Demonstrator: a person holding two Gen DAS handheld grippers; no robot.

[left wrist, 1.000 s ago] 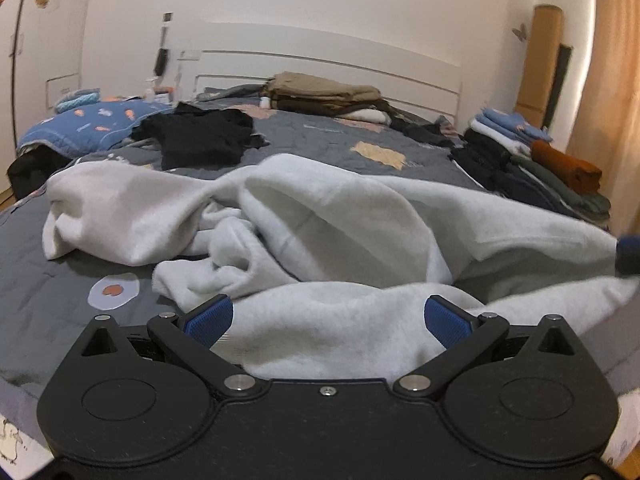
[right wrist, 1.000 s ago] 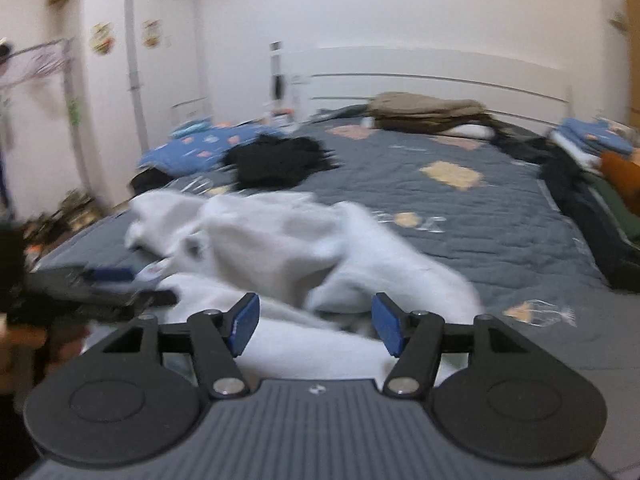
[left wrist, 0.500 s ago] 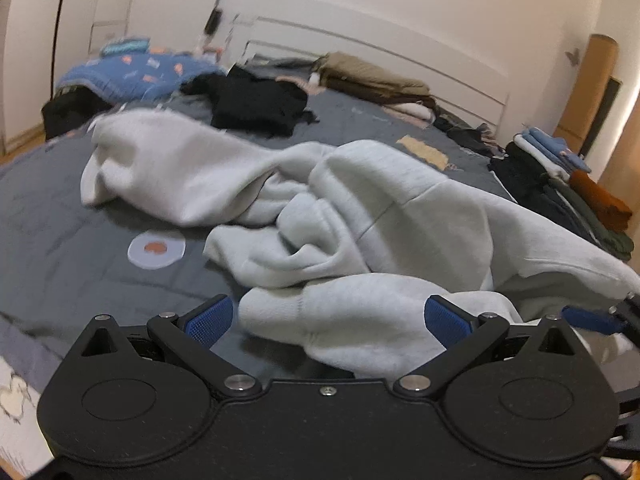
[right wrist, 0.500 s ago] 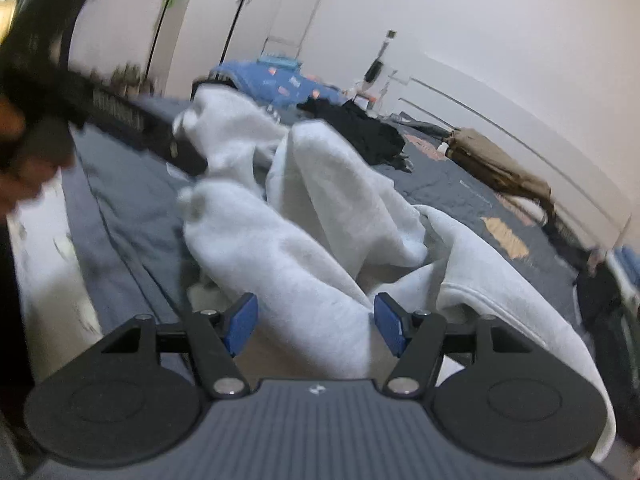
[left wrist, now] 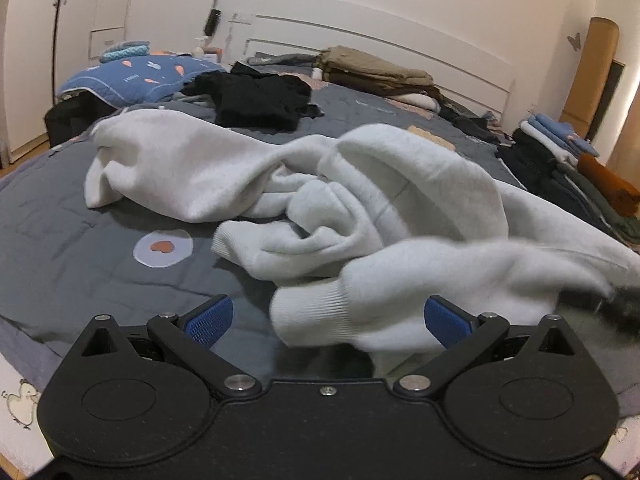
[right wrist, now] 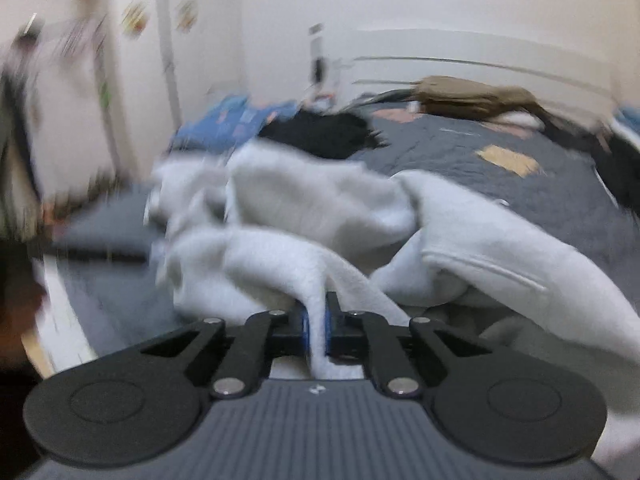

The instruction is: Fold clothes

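A crumpled white sweatshirt (left wrist: 360, 200) lies on the grey quilted bed (left wrist: 72, 240). Its ribbed cuff (left wrist: 316, 312) rests just ahead of my left gripper (left wrist: 328, 318), between the wide-apart blue pads without touching them. In the right wrist view the right gripper (right wrist: 316, 330) is shut on a fold of the same sweatshirt (right wrist: 320, 216), the white cloth pinched between its blue pads. At the right edge of the left wrist view the right gripper (left wrist: 612, 300) shows as a dark blur against the cloth.
A black garment (left wrist: 256, 100) lies further up the bed beside a blue patterned pillow (left wrist: 136, 80). Folded tan clothes (left wrist: 372, 70) sit by the white headboard. A stack of folded clothes (left wrist: 572, 164) lines the right side. The bed's near edge runs bottom left.
The right gripper's jaws went from wide apart to shut on a fold of the sweatshirt. The sweatshirt's near sleeve shifted, bringing the cuff between my left pads.
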